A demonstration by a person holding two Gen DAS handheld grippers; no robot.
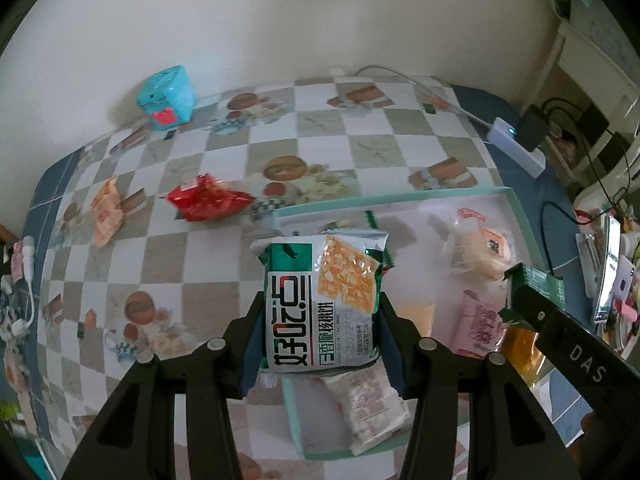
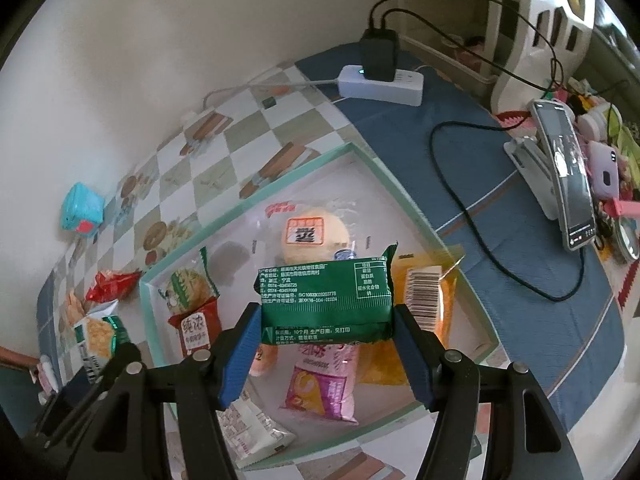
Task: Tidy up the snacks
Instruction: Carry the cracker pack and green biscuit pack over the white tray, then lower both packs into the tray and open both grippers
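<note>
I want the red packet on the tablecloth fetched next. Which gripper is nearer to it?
Left. The left gripper, holding a cracker packet, is at the tray's edge nearest the red packet. The right gripper, holding a green packet, is over the tray's middle.

Left wrist view: the white-and-green cracker packet [image 1: 322,304] covers the near-left corner of the mint-rimmed tray [image 1: 400,198] and most of a white sachet [image 1: 368,408] beneath it. The red packet [image 1: 206,202] is motion-blurred; its print is unreadable. Right wrist view: the green packet [image 2: 326,300] hides the upper part of the pink packet [image 2: 326,384] and the lower edge of the round bun [image 2: 314,236]. The phone [image 2: 568,176] screen content is too small to tell.
</note>
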